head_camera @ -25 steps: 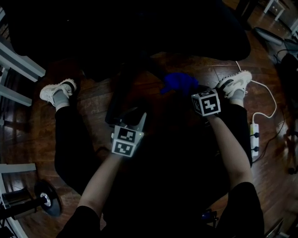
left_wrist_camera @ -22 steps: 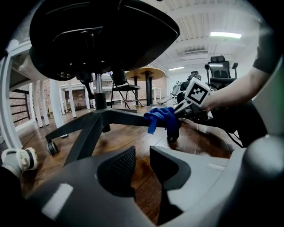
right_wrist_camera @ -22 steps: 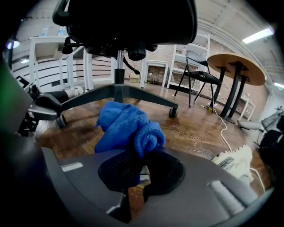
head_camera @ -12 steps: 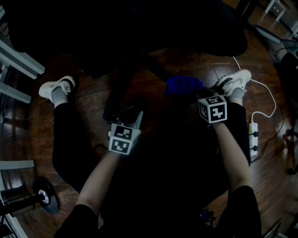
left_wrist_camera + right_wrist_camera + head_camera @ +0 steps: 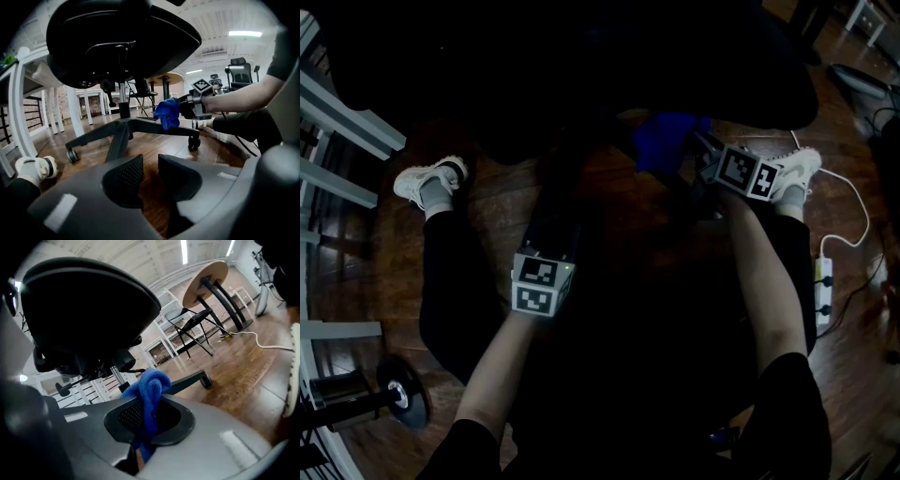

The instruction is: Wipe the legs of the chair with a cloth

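One blue cloth [image 5: 151,385] hangs vertical, clenched in R gripper [image 5: 149,422]; L gripper [image 5: 150,165] parted, empty.

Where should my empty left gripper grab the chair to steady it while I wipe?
Take the near leg, the one pointing toward the left gripper. It is a slim, gently sloping bar, so probably come from above and close the fingers across its narrow sides, midway along.
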`<state>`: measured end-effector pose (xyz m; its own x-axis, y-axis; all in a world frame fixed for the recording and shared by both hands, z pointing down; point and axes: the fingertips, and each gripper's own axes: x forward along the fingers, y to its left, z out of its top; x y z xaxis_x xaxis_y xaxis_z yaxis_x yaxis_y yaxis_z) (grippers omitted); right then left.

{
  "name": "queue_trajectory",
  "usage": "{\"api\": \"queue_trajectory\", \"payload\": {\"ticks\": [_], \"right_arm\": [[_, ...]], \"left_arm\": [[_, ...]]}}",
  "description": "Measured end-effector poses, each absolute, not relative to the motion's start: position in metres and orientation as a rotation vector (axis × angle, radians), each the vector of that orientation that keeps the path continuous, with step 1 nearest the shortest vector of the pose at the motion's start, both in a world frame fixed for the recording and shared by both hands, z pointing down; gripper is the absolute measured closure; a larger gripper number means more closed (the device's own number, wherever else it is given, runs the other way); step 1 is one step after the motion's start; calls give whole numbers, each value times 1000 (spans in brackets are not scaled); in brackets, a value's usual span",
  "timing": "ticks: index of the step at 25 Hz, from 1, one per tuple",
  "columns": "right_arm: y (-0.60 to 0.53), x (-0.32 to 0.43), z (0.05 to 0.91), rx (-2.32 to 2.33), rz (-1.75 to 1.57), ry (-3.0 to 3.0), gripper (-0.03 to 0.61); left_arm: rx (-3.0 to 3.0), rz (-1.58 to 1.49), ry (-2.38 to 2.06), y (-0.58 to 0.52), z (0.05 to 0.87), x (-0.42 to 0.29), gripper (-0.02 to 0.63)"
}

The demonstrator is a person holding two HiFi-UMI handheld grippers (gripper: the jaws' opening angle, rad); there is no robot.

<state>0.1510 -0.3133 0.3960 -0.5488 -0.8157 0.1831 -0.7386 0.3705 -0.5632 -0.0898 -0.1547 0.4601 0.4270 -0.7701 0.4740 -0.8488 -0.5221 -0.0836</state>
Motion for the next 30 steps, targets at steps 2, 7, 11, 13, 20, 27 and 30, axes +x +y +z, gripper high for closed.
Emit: {"api": "queue_trajectory", "payload": {"ticks": [2, 7, 11, 13, 20, 27, 30], "right_arm": [[-333, 135, 395, -1414, -884, 2587, 531], [-352, 88, 424, -1475, -854, 2920, 531], [-350, 65, 451, -1461, -788, 3177, 532], [-344, 62, 451, -1380, -860, 3173, 534], [-323, 82, 471, -1250, -952, 3283, 534], [-289, 121, 504, -1031, -1057, 3304, 534], [-267, 138, 501, -921, -978, 3382, 534]], "left_arm": [[2497, 696, -1472, -157, 455, -101, 511], [2492, 751, -1496, -162, 455, -113, 509], [2482, 764, -1478, -157, 460, -110, 511], [2491, 771, -1459, -154, 464, -103, 511], [2651, 724, -1270, -149, 457, -13, 509], [2724, 718, -1121, -137, 447, 74, 509], [2711, 770, -1106, -135, 457, 85, 511]]}}
